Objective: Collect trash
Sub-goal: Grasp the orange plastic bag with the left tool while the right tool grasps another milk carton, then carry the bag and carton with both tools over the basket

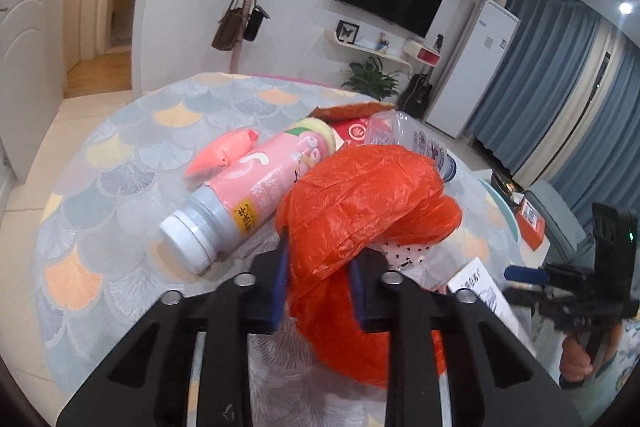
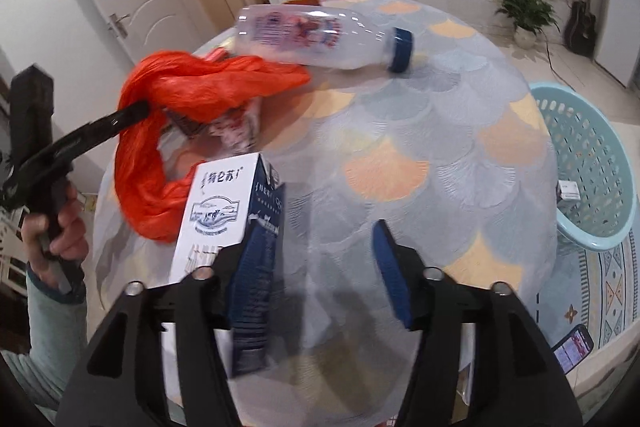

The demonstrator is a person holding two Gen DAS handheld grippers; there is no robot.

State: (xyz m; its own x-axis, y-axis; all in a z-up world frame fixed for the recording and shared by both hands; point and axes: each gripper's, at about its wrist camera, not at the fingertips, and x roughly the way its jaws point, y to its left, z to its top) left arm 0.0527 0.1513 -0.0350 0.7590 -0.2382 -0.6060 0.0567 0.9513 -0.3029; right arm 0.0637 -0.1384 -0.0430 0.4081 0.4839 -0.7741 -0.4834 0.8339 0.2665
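My left gripper (image 1: 320, 267) is shut on a crumpled orange plastic bag (image 1: 360, 203), lifted a little over the round table; the bag also shows in the right wrist view (image 2: 180, 99). A pink bottle with a white cap (image 1: 240, 199) lies left of the bag. A clear bottle with a blue cap (image 2: 320, 35) lies at the far side. My right gripper (image 2: 320, 255) is open; a white and blue milk carton (image 2: 232, 227) stands against its left finger, not clamped. The left gripper (image 2: 132, 115) shows in the right wrist view.
The table carries a scallop-patterned cloth (image 2: 420, 131). A light blue laundry basket (image 2: 592, 155) stands on the floor to the right with a small box inside. A phone (image 2: 572, 347) lies on the rug. Pink wrapper (image 1: 224, 155) and red packaging (image 1: 352, 131) lie behind the bottles.
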